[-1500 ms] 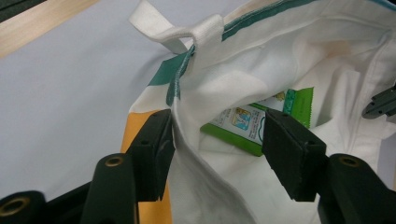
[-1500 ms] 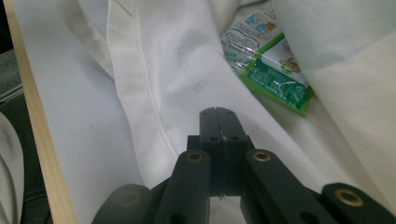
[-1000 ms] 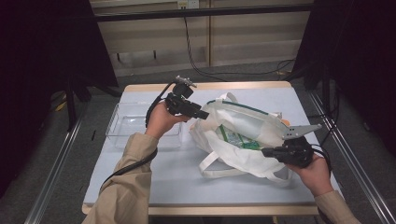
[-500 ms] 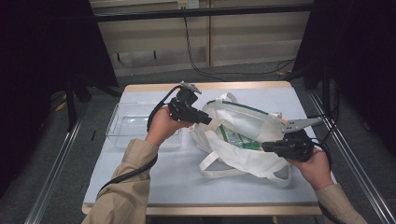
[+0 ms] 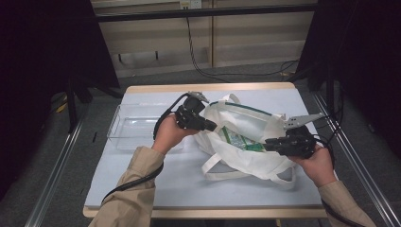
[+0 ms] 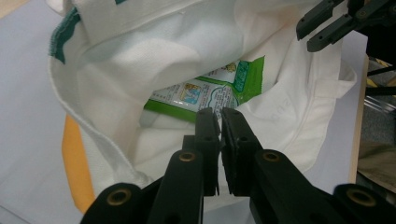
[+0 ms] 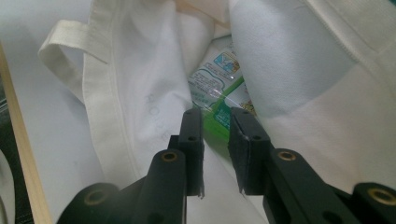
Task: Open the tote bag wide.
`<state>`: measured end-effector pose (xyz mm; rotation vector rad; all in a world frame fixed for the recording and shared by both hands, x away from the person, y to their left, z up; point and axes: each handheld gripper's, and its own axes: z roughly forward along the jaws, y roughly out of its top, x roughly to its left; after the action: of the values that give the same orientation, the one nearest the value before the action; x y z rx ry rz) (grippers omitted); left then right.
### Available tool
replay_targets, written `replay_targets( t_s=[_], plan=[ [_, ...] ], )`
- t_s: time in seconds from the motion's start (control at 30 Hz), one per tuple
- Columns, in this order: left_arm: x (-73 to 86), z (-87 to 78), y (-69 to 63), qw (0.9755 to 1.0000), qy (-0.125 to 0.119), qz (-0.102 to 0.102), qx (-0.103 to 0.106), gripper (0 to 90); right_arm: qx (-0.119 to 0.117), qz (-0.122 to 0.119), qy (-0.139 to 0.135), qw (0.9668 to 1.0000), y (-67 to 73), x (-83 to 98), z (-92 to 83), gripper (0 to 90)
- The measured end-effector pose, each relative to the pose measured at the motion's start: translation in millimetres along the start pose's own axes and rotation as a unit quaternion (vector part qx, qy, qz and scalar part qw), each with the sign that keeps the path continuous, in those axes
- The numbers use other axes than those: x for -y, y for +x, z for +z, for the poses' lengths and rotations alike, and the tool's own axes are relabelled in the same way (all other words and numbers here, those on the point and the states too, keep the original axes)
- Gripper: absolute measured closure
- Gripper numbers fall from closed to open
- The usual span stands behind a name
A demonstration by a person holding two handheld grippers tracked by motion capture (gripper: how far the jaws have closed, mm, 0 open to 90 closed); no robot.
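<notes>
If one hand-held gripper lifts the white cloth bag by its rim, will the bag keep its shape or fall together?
The white cloth bag would probably sag: its fabric already lies in soft folds on the table. Its loose handle lies limp, so it will likely dangle. The green packet inside looks thin and light, so it may slide toward the lowest corner.

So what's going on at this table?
A person works a white tote bag with a gripper in each hand. The left gripper has just been closing; its jaws stand nearly together at the bag's mouth, with no cloth visibly pinched. The right gripper has just been opening, aimed at the green snack packet inside. A clear tray sits alongside.
</notes>
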<state>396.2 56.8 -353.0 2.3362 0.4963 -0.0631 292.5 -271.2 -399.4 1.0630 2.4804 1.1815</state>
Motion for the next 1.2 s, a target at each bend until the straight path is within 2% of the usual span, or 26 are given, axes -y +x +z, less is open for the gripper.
replay_targets(
  t_s=[0.1, 0.17, 0.3, 0.37, 0.47, 0.5, 0.53, 0.6, 0.7, 0.8, 0.83, 0.87, 0.9, 0.93, 0.97, 1.03, 1.17, 1.2],
  plan=[
    [1.4, 2.4, -1.0, 1.0, -0.006, 0.0, 0.005, 86.3, 0.0, 0.0, 0.003, 1.0, 0.1, -0.8, 0.5, 73.6],
    [1.7, 2.1, -0.7, 1.0, -0.001, 0.007, 0.001, 86.4, 0.0, -0.002, 0.002, 1.0, 0.1, -1.7, 0.7, 72.5],
    [3.2, 3.4, -2.1, 1.0, -0.001, -0.001, -0.001, 87.0, 0.003, -0.006, 0.002, 1.0, -0.3, -6.7, -1.0, 70.4],
    [4.6, 5.8, -2.9, 1.0, -0.007, -0.003, 0.004, 87.6, 0.004, -0.008, -0.001, 1.0, -0.4, -10.2, -2.5, 69.7],
    [5.9, 7.9, -4.4, 1.0, 0.001, -0.003, -0.001, 88.2, 0.006, -0.012, 0.003, 0.9999, -0.8, -14.3, -2.5, 69.7],
    [6.8, 9.7, -4.2, 1.0, -0.005, -0.006, 0.005, 88.3, 0.007, -0.015, 0.005, 0.9998, -1.8, -15.3, -1.8, 69.8],
    [7.0, 10.0, -4.8, 1.0, 0.003, -0.006, -0.002, 88.5, 0.008, -0.013, 0.008, 0.9999, -2.5, -16.1, -1.0, 70.0],
    [8.7, 11.9, -4.7, 0.9999, -0.004, -0.011, 0.005, 88.7, 0.01, -0.015, 0.012, 0.9998, -4.6, -17.8, -0.5, 71.4],
    [9.3, 12.2, -5.6, 0.9999, 0.003, -0.011, -0.003, 89.2, 0.004, -0.015, 0.014, 0.9998, -8.2, -19.5, -0.1, 77.8],
    [10.5, 15.4, -6.9, 0.9997, -0.008, -0.022, 0.003, 89.6, 0.008, -0.016, 0.023, 0.9996, -11.5, -20.7, 1.4, 82.9],
    [10.1, 15.5, -7.5, 0.9998, -0.004, -0.021, 0.001, 89.7, 0.007, -0.017, 0.026, 0.9995, -12.1, -20.8, 1.8, 84.1],
    [10.2, 16.5, -7.4, 0.9998, -0.006, -0.019, 0.006, 89.8, 0.01, -0.018, 0.028, 0.9994, -12.5, -21.0, 2.3, 84.2],
    [10.3, 17.9, -8.6, 0.9997, -0.009, -0.021, 0.004, 89.8, 0.013, -0.017, 0.03, 0.9993, -13.0, -21.3, 2.2, 84.6],
    [9.7, 17.7, -9.0, 0.9999, 0.003, -0.016, -0.002, 89.8, 0.012, -0.017, 0.029, 0.9994, -13.5, -21.4, 2.3, 84.7],
    [10.4, 19.9, -9.2, 0.9999, -0.002, -0.016, -0.001, 89.8, 0.012, -0.016, 0.029, 0.9994, -14.1, -21.5, 2.0, 85.7],
    [11.8, 23.2, -9.5, 0.9998, -0.003, -0.019, 0.003, 89.8, 0.013, -0.015, 0.029, 0.9994, -14.9, -21.6, 2.1, 86.9],
    [15.8, 29.8, -8.7, 0.9997, 0.005, -0.024, -0.004, 89.9, 0.023, -0.012, 0.032, 0.9992, -17.2, -21.5, 3.9, 89.4],
    [17.2, 31.2, -7.8, 0.9996, 0.006, -0.027, -0.001, 90.0, 0.017, -0.011, 0.033, 0.9993, -18.2, -21.6, 4.4, 89.9]
  ],
)
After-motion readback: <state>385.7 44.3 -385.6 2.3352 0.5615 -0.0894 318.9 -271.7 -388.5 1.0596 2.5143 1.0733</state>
